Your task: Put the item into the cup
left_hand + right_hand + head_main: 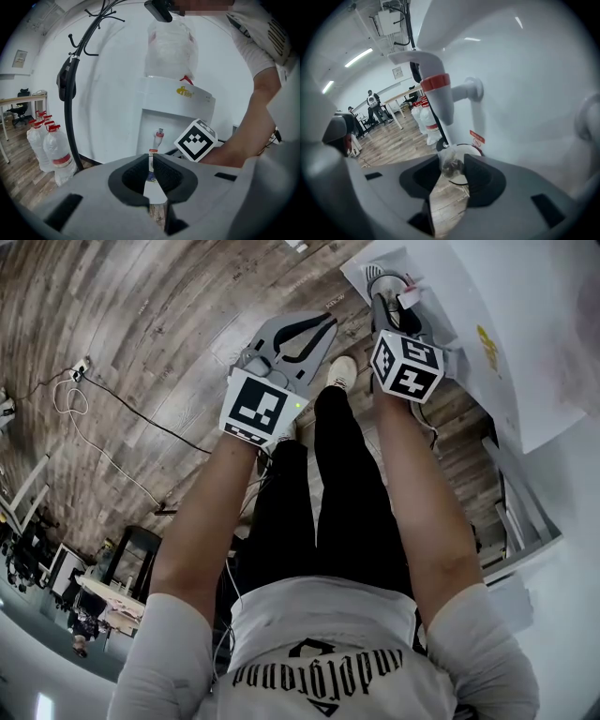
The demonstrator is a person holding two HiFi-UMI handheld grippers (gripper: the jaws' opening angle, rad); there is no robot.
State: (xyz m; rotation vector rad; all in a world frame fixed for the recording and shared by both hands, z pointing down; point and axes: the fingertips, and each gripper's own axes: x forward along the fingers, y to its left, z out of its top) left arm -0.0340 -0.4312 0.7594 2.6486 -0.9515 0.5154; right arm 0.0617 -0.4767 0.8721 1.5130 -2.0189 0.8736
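A small clear bag (450,166) with dark contents sits between the pads of my right gripper (453,160). The jaws stand apart and I see no squeeze on it. Right under it is the white cup (469,151), below the red-collared tap (438,101) of the water dispenser (525,84). In the head view my right gripper (387,298) reaches into the dispenser's alcove, and the cup is hidden there. My left gripper (317,326) hangs over the floor to its left, jaws together, nothing in them. Its own view shows my left gripper (151,157) aimed at the dispenser (180,110).
The dispenser carries a big water bottle (171,47) on top. A black coat stand (69,93) and several spare water jugs (47,147) stand to its left. People and desks (372,110) are far off across the wood floor (159,343).
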